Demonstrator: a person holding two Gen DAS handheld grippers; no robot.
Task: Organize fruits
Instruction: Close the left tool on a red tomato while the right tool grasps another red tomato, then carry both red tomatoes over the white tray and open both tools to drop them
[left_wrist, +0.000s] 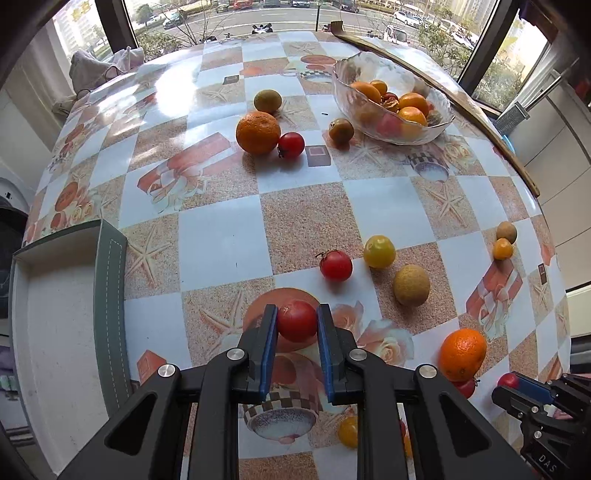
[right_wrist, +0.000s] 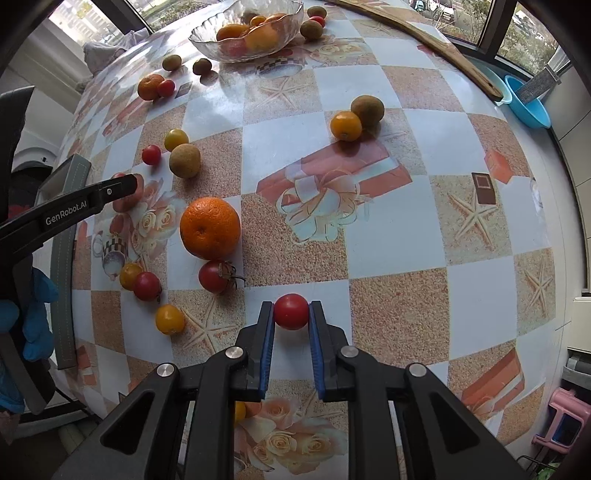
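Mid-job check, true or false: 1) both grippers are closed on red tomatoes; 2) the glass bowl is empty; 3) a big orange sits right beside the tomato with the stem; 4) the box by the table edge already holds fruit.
1) True: the left gripper grips a red tomato; the right gripper grips another red tomato.
2) False: the glass bowl holds several oranges and other fruit.
3) True: the big orange touches the stemmed tomato.
4) False: the visible part of the box has no fruit in it.

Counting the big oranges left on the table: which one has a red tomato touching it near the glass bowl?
The far orange, left of the glass bowl, with a red tomato against its right side. The other big orange lies near the right hand-held gripper.
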